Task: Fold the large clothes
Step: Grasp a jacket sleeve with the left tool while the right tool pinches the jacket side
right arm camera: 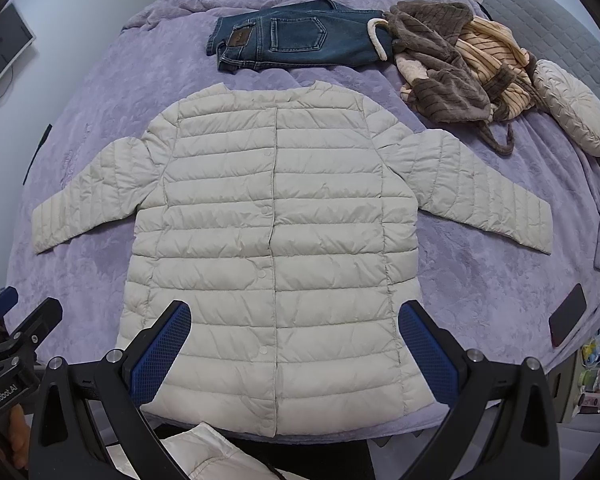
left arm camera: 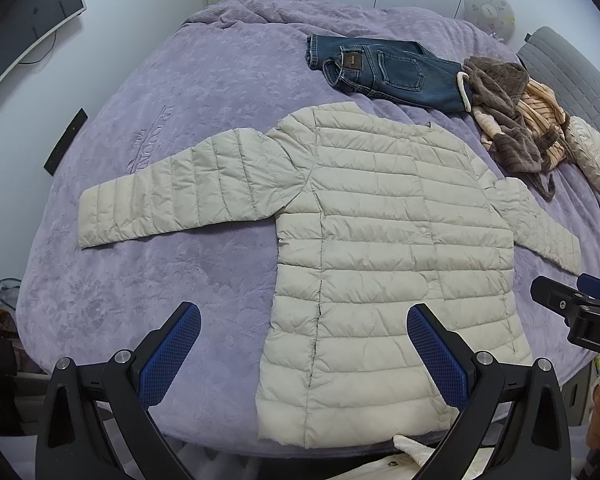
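There is one puffy cream jacket (right arm camera: 276,240) with two sleeves, one on the left and one on the right. Four round snaps show down its front. Far back lies one pair of blue jeans (right arm camera: 296,42). To the far right is one heap of brown and striped fuzzy clothes (right arm camera: 456,68), and one round cream pillow (right arm camera: 572,106). One dark phone (right arm camera: 567,314) sits near the right. All rest on one purple blanket (right arm camera: 100,92).
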A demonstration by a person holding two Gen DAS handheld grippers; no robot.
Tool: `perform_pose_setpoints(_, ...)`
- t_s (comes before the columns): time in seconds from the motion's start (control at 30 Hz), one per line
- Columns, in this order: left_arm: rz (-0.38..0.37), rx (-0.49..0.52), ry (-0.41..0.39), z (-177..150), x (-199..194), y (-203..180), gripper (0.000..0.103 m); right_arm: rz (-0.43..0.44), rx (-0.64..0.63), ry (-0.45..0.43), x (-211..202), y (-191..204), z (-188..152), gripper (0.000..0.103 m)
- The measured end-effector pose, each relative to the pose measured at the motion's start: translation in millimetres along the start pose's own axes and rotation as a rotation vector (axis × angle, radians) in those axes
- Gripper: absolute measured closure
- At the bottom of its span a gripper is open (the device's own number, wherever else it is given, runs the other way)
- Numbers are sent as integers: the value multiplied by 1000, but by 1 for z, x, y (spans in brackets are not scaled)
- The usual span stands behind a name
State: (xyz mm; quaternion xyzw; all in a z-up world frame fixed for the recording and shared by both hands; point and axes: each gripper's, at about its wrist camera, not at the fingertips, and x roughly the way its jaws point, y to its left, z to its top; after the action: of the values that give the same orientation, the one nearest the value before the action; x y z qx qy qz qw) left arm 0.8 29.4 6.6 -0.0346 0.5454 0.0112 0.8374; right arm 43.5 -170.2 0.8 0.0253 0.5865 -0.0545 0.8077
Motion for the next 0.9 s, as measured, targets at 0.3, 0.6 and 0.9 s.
perform_pose_setpoints(0.3, -20, -72, 23, 4, 13, 27, 0, -9, -32, 10, 8, 8, 12, 0)
perform_pose_setpoints(0.6, 7, -206, 54, 7, 52, 81, 0, 113, -49, 21, 29, 27, 35, 0)
perform_pose_setpoints(0.9, 87, -332, 71, 9, 100, 149, 0, 215, -203, 110, 73, 92, 49, 0)
